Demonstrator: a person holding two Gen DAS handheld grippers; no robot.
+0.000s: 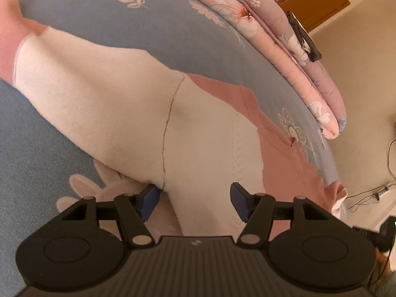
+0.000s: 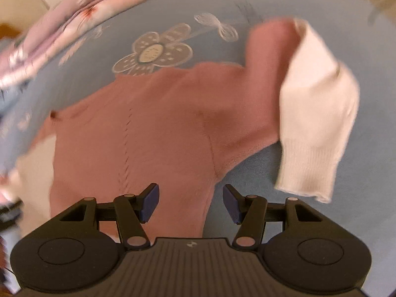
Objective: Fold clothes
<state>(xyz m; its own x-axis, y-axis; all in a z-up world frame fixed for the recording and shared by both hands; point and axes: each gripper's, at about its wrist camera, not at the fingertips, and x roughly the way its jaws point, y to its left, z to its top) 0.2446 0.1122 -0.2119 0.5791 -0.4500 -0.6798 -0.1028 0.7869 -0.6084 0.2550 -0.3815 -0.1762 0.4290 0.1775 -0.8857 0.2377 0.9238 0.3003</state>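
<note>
— Over the blue floral bedsheet [image 1: 74, 12] we have the pink-and-cream sweater [image 1: 203, 136] spread flat, its cream half under our left gripper [image 1: 194, 201] and its pink half under our right gripper [image 2: 190, 201].

— And the tongs?

— Both stand wide with nothing pinched. On the left, the cream knit runs between the blue pads [image 1: 148, 201], and the pad at nine o'clock sits just at the armpit seam; whether it touches the knit we cannot tell. On the right, the side edge of the pink body falls between the pads [image 2: 149, 203], with bare sheet under the pad at three o'clock.

— What could go wrong for us?

— If we close here, we judge the right tongs could take only the top layer, or catch the sheet with it, since they straddle the hem line. The right view is smeared by motion, so a hurried grab may miss. The cream sleeve end [image 2: 319, 128] at two o'clock is already doubled over and could flop open when we lift.

— And the room?

— A folded pink floral quilt [image 1: 284, 49] lies along the bed's far edge at one o'clock, a dark object resting on it. Beyond are cream walls, an orange-brown door [image 1: 314, 2], and cables on the floor [image 1: 371, 193] at three o'clock.
</note>
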